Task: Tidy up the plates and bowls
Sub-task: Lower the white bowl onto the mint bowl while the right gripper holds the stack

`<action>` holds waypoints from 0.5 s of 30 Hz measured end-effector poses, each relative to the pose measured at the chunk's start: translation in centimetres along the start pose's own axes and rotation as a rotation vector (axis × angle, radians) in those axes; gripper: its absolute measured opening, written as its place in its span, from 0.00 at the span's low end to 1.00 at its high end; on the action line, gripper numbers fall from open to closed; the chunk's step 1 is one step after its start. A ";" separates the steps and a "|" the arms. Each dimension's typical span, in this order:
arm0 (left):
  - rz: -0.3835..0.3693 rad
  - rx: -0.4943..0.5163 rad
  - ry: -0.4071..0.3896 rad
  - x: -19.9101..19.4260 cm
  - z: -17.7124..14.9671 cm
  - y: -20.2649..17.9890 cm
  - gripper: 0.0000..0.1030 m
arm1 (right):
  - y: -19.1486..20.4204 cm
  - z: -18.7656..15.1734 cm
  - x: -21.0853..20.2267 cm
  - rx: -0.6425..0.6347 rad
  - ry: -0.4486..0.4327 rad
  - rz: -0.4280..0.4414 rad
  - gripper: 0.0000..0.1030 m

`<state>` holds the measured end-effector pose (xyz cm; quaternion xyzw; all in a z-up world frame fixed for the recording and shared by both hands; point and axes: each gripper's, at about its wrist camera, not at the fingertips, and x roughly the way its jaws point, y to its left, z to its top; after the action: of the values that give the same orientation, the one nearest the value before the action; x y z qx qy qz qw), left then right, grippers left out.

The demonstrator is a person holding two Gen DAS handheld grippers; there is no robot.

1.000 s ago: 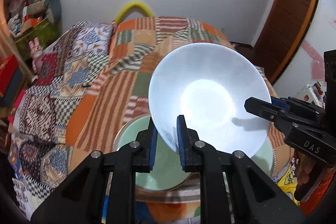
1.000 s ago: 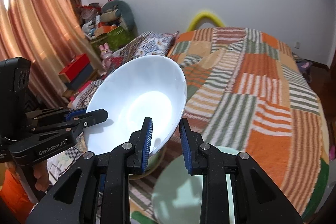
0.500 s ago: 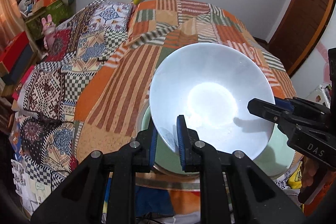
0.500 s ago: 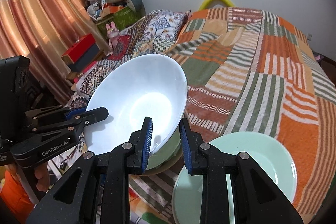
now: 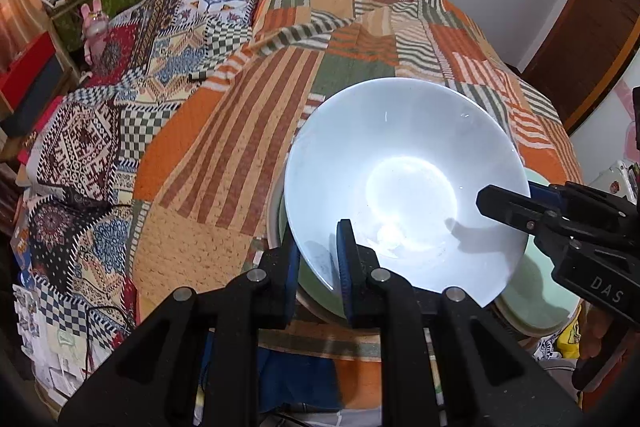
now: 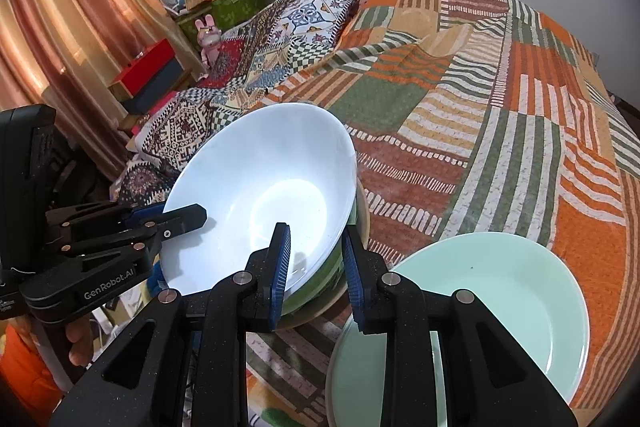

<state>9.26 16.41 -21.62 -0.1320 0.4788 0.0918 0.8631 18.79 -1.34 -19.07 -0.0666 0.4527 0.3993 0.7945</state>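
Both tools grasp one white bowl (image 5: 404,187): the left gripper (image 5: 318,267) clenches its rim at 7 o'clock, the right gripper (image 6: 316,267) clamps the opposite rim. The bowl is smooth, glossy, wide and conical, tilted over a stack of green-and-tan dishes (image 6: 320,287); contact with the stack cannot be confirmed. At 4 o'clock in the right wrist view lies a matte mint-green plate (image 6: 500,291), round and shallow. All rest on a coarse woven patchwork bedspread (image 6: 460,107); pleated curtains (image 6: 52,39) hang at 9 o'clock.
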 end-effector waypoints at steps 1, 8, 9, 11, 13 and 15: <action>-0.001 -0.001 0.003 0.1 0.0 0.0 0.17 | 0.1 0.0 0.1 -0.002 0.002 -0.002 0.23; -0.005 -0.013 0.029 1.1 -0.4 0.5 0.17 | 0.3 0.0 0.8 -0.014 0.017 -0.013 0.23; -0.005 -0.014 0.031 1.3 -0.5 0.5 0.17 | 0.3 0.0 0.9 -0.015 0.018 -0.014 0.23; -0.007 -0.018 0.037 1.5 -0.5 0.6 0.17 | 0.4 0.1 0.9 -0.018 0.016 -0.018 0.23; -0.010 -0.021 0.042 1.7 -0.6 0.7 0.17 | 0.6 0.1 0.9 -0.027 0.015 -0.026 0.23; -0.011 -0.023 0.039 1.8 -0.6 0.7 0.17 | 0.6 0.1 1.0 -0.033 0.014 -0.033 0.23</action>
<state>9.51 16.92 -23.51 -0.1463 0.4939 0.0901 0.8524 18.68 -0.29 -19.64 -0.0899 0.4503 0.3933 0.7965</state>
